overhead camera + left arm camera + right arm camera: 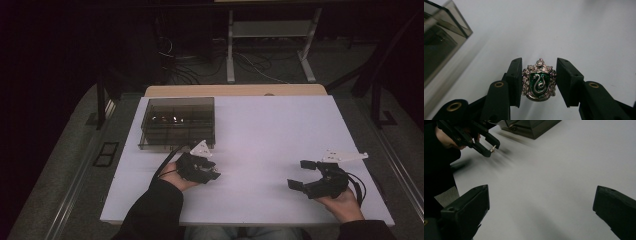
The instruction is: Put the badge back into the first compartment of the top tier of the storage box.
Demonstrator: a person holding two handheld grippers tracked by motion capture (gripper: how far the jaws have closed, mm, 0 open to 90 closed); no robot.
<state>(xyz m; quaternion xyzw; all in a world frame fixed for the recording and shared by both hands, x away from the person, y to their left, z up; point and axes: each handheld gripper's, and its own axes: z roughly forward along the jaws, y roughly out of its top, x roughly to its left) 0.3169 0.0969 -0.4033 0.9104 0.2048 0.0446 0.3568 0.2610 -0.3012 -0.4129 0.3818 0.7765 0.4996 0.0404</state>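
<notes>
Fingers (pixel 515 80) of the left gripper (pixel 539 82) pinch a green snake-crest badge (pixel 539 83) above the table (pixel 260 145); keep it level toward the smoked compartment box (pixel 177 122) at eleven o'clock. Right gripper (pixel 305 175) gapes, empty.

A white table (pixel 280 130) stands in a dark room; beyond it, apparently, cables (pixel 200 65) on grey floor.

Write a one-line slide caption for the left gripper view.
Left gripper pinches a silver crest badge with a green snake shield above the white table, beside a smoked compartment box.
</notes>
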